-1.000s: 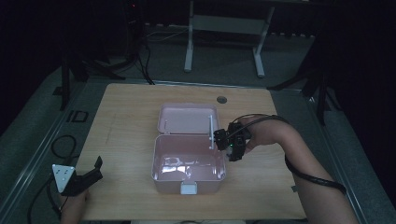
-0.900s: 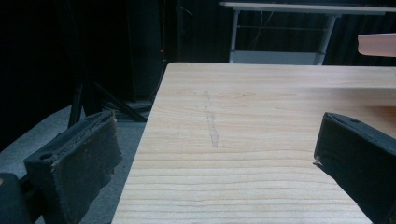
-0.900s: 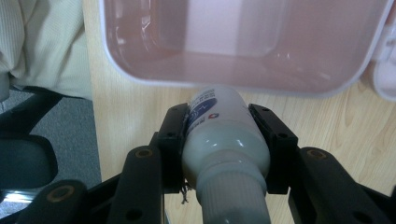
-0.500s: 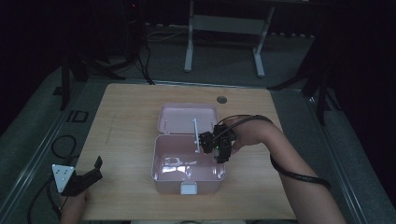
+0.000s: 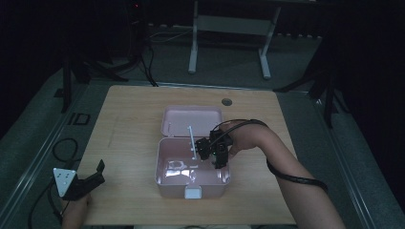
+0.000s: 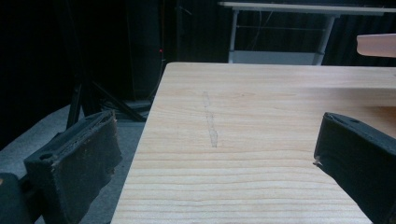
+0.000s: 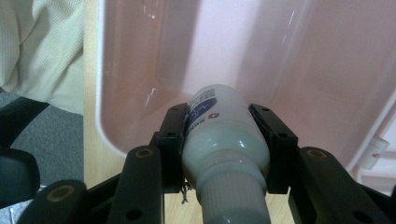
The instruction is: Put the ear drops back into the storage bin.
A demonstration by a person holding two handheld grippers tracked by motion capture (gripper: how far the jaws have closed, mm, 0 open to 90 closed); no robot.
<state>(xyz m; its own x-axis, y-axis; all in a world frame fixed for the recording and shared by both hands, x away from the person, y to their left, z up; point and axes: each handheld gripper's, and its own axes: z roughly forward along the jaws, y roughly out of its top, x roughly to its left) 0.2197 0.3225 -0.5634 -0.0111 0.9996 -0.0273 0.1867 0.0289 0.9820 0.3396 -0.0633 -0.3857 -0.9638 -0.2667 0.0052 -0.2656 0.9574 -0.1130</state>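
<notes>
- Jaws of the left gripper (image 6: 215, 154) stood spread wide with nothing between them; bare wood grain of the table (image 6: 261, 107) showed in the gap, with one faint grey streak running away ahead of the jaws.
- Two black jaw blocks framed that view, matte and a little worn at the edges; the left one hung out past the table's edge, over grey floor.
- From the high view, the left gripper (image 5: 83, 183) rested low at the table's near left corner, its grey three-cornered plate up, well apart from the box (image 5: 191, 179).
- Jaws of the right gripper (image 7: 223, 135) were pinched on one bottle (image 7: 219, 135), a pad pressed flat on each side of its body.
- That bottle was smooth, glossy white plastic, rounded at the shoulder, with a ribbed white cap lying back toward the gripper's body; blue printing and a small red mark sat on its label, too small to read.
- Beyond the jaw tips lay the inside of the box (image 7: 243, 51), one pink plastic tub with rounded corners and shiny walls; the bottle's far end pointed into it.
- From above, the right gripper (image 5: 212, 150) hovered over the tub's right side, the open pink lid (image 5: 191, 119) lying flat behind it.
</notes>
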